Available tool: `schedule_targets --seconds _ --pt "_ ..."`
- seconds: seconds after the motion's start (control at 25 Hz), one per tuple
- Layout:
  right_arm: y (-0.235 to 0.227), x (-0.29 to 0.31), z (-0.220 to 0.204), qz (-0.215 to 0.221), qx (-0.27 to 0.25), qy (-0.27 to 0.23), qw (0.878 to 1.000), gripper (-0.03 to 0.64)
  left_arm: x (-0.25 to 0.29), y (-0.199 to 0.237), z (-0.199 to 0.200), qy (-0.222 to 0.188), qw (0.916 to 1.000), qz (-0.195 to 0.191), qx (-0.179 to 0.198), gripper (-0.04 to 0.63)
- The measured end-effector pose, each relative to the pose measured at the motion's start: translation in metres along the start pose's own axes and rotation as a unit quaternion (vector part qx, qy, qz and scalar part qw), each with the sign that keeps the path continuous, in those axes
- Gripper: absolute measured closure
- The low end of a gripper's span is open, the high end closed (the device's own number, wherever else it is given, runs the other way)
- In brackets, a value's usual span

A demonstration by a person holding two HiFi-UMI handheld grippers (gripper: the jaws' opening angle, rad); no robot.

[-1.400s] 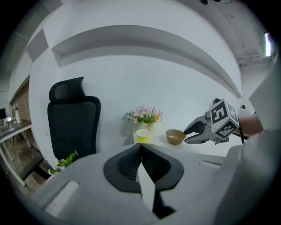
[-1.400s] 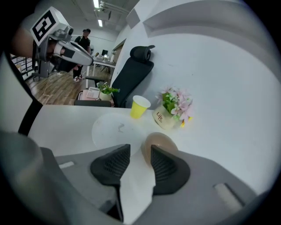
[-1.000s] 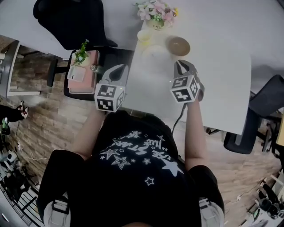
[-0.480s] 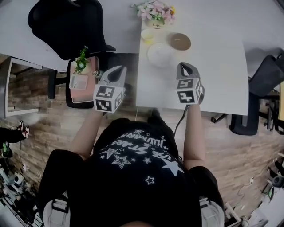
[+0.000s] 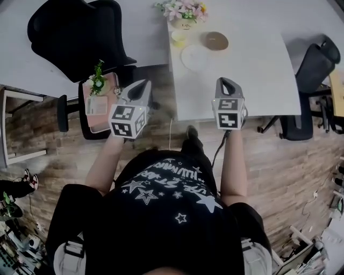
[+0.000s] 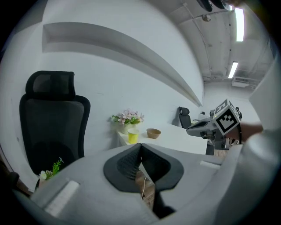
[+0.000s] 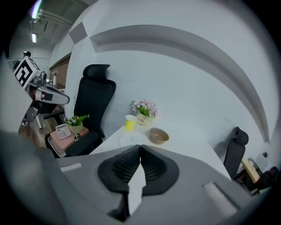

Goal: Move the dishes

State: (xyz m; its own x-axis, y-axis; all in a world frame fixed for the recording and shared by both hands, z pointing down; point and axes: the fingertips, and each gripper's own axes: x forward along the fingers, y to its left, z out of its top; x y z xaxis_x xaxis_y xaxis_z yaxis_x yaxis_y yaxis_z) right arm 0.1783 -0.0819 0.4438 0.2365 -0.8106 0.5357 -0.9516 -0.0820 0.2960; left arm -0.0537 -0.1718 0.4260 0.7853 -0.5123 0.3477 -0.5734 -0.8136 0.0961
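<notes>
White table [image 5: 258, 75] has the dishes at its far end: white plate [image 5: 194, 57], brown bowl [image 5: 215, 41] far-right of it, yellow cup [image 5: 179, 37] far-left, beside the flower pot [image 5: 183, 13]. Your left gripper [image 5: 143, 85] hangs left of the table, jaws pressed together, holding nothing. Your right gripper [image 5: 224, 82] is above the table's near part, jaws together, empty, well apart from the dishes.
</notes>
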Motion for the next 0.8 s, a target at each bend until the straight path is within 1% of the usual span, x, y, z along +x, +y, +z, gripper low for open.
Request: schedule_targets --seconds 0.12,0.28,0.4,0.6,0.8 --pt "0.022 -0.019 -0.009 -0.012 0.017 0.006 1.0 0.612 -0.023 0.0 -0.002 -0.016 0.9995 -0.027 -0.001 0.584" --pt "0.052 -0.045 -0.013 -0.032 0.038 0.006 0.999 0.612 -0.055 0.007 0.0 -0.039 0.9976 -0.057 -0.011 0.584" --pt "0.07 -0.065 -0.014 -0.05 0.048 0.007 0.998 0.612 -0.075 0.012 0.001 -0.048 0.996 -0.074 -0.007 0.584" --pt "0.093 -0.091 -0.023 -0.069 0.071 0.014 0.995 0.612 -0.093 0.014 -0.01 -0.043 0.9936 -0.104 -0.009 0.584" --pt "0.104 -0.106 -0.029 -0.073 0.085 0.013 0.994 0.612 -0.098 0.012 -0.02 -0.029 0.9927 -0.118 0.0 0.584"
